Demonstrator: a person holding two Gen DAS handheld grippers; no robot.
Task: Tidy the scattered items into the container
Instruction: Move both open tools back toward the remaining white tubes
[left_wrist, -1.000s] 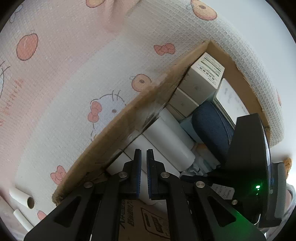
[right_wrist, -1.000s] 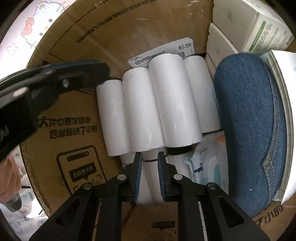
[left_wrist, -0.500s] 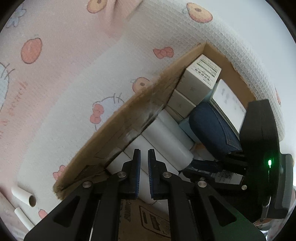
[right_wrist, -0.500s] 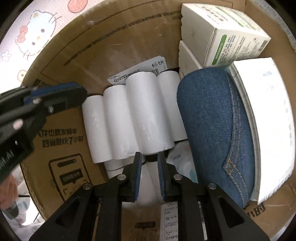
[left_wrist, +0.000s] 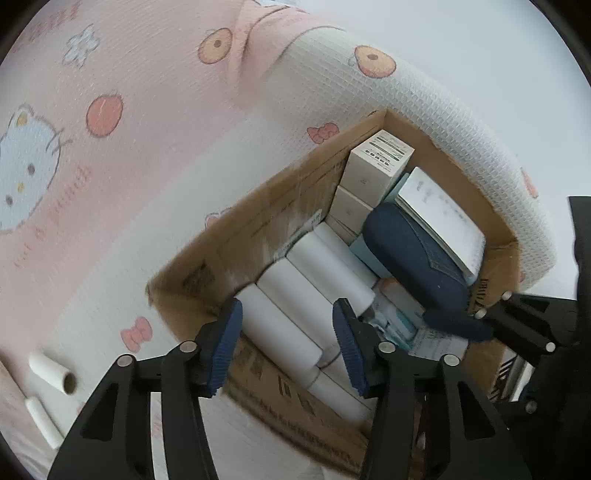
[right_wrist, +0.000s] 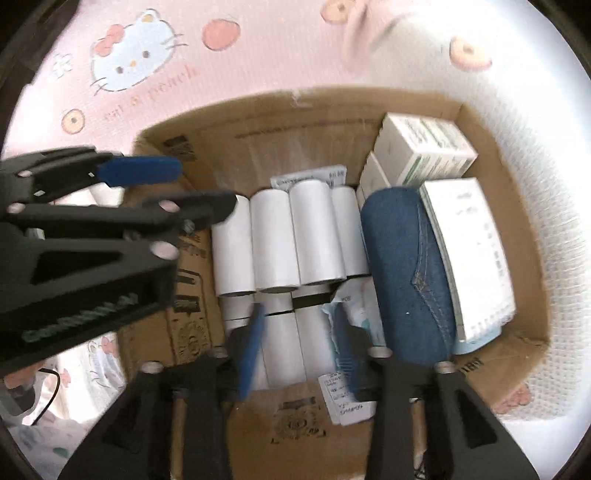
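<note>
Fingers of the left gripper (left_wrist: 287, 345) and the right gripper (right_wrist: 301, 349) were spread wide, holding nothing, above the open brown cardboard box (right_wrist: 229, 122). White paper rolls (right_wrist: 275, 240) lay side by side inside, beside a rolled blue denim bundle (right_wrist: 402, 269) and white cartons (right_wrist: 424, 147). Two small white tubes (left_wrist: 51, 371) lay outside on the pink cartoon-print mat (left_wrist: 110, 166).

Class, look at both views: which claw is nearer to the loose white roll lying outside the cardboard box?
Left. The left claw is open at the box edge nearest the loose roll; the right claw is open over the box's middle, farther away.

Rolls (right_wrist: 277, 240) in box (right_wrist: 517, 184), left of pouch (right_wrist: 402, 266).
</note>
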